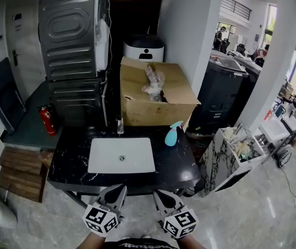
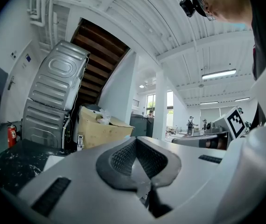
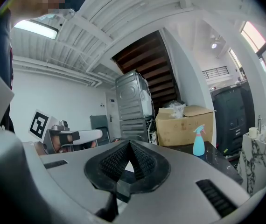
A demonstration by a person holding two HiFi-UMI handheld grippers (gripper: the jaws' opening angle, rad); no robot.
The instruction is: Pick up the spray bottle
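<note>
A teal spray bottle [image 1: 172, 134] with a pink trigger stands upright on the black marble counter [image 1: 174, 162], right of the white sink [image 1: 137, 162] and just before the cardboard box. It also shows in the right gripper view, where the spray bottle [image 3: 199, 143] stands ahead and to the right. Both grippers hover at the counter's near edge, well short of the bottle. My left gripper [image 1: 120, 188] is shut and empty, its tips [image 2: 135, 140] meeting. My right gripper [image 1: 158, 194] is also shut with nothing between its pads [image 3: 129, 144]. The left gripper view does not show the bottle.
An open cardboard box [image 1: 156, 95] with plastic wrap sits behind the counter. A small faucet [image 1: 120, 126] stands behind the sink. Grey appliances [image 1: 72, 35] are stacked at back left, with a red fire extinguisher [image 1: 47, 121] beside them. A white marble cabinet [image 1: 231, 157] stands to the right.
</note>
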